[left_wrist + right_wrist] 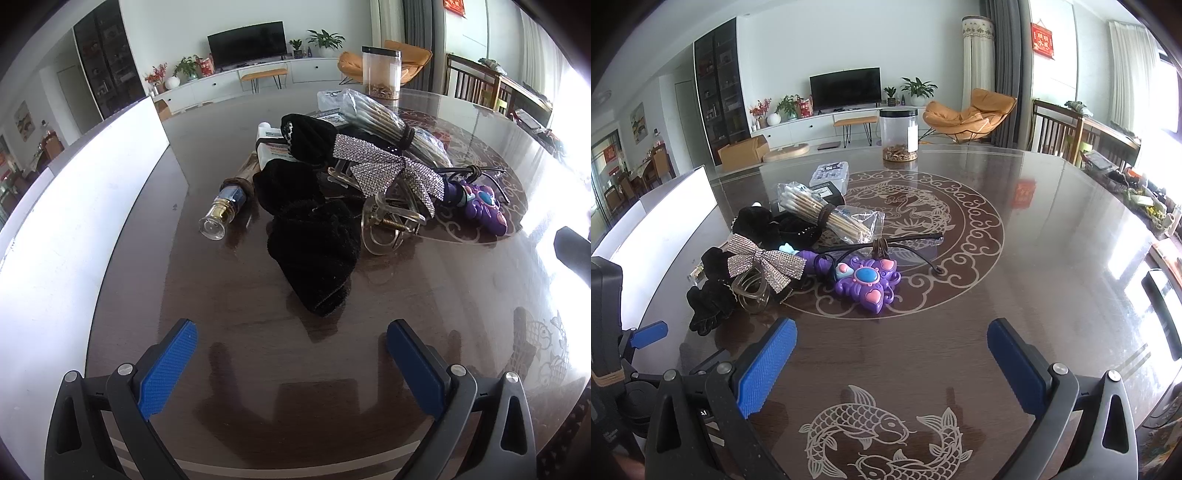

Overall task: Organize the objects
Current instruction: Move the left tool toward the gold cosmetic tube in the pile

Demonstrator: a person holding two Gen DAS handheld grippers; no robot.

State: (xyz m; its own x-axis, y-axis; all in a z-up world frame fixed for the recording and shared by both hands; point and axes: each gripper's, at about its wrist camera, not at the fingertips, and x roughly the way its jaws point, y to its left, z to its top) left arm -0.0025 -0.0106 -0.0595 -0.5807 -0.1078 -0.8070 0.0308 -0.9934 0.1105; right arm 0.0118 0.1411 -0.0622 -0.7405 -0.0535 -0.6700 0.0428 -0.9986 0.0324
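A pile of small objects lies on the dark table. In the left wrist view I see a black velvet scrunchie, a rhinestone bow, a clear hair claw, a small perfume bottle, a purple toy and a bag of cotton swabs. My left gripper is open and empty, just short of the scrunchie. In the right wrist view my right gripper is open and empty, near the purple toy, the bow, the swabs and the scrunchie.
A white box stands at the table's left, also in the right wrist view. A clear jar stands at the far edge, with a small tin behind the pile. The left gripper shows at the left.
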